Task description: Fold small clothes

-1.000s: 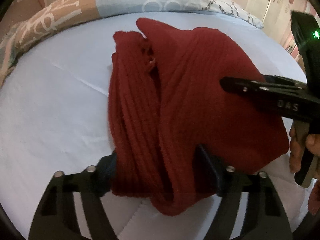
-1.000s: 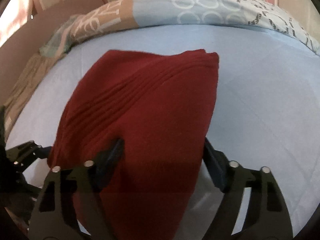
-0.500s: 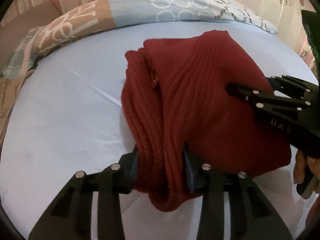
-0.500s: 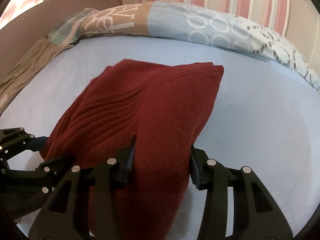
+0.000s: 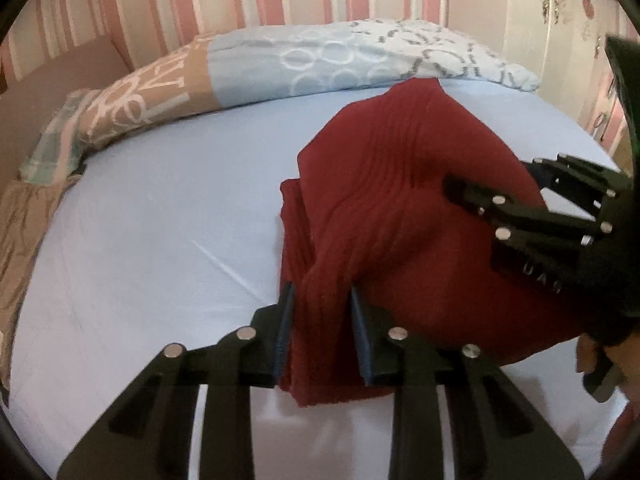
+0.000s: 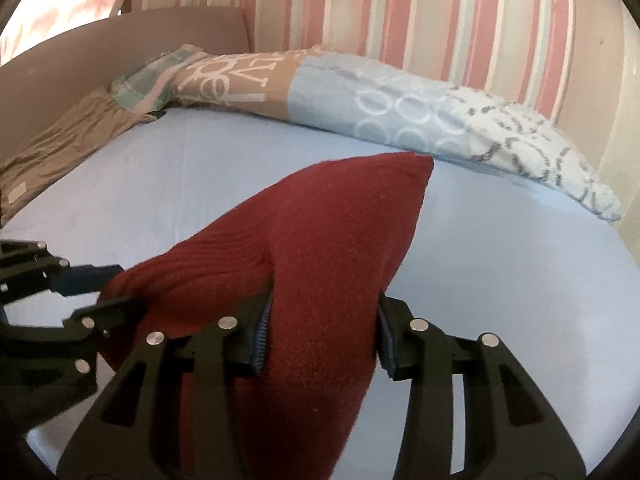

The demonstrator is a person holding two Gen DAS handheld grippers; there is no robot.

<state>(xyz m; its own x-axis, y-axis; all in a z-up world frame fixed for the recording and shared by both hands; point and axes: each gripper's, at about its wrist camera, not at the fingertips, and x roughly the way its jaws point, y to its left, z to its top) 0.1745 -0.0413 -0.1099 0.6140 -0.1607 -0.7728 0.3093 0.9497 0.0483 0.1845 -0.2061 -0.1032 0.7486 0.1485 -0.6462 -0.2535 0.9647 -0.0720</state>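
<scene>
A dark red ribbed knit garment (image 5: pixel 380 208) is bunched into a folded bundle and held up off the light blue bed sheet (image 5: pixel 160 240). My left gripper (image 5: pixel 322 300) has its jaws closing on the bundle's near left edge, and the pads press the cloth. At the right of the left wrist view, a finger (image 5: pixel 520 216) of the other gripper lies across the garment. In the right wrist view my right gripper (image 6: pixel 325 308) is shut on a thick fold of the garment (image 6: pixel 340 220). The left gripper (image 6: pixel 108 292) grips its lower left corner there.
A rolled patterned duvet (image 5: pixel 320 64) in blue, tan and white lies along the far side of the bed, below a pink striped wall. A brown cloth (image 6: pixel 60 144) sits at the bed's far left. A person's hand (image 5: pixel 592 360) shows at the right edge.
Both grippers have closed on the red garment and risen, lifting it off the sheet. More of the wall and duvet is in view now.
</scene>
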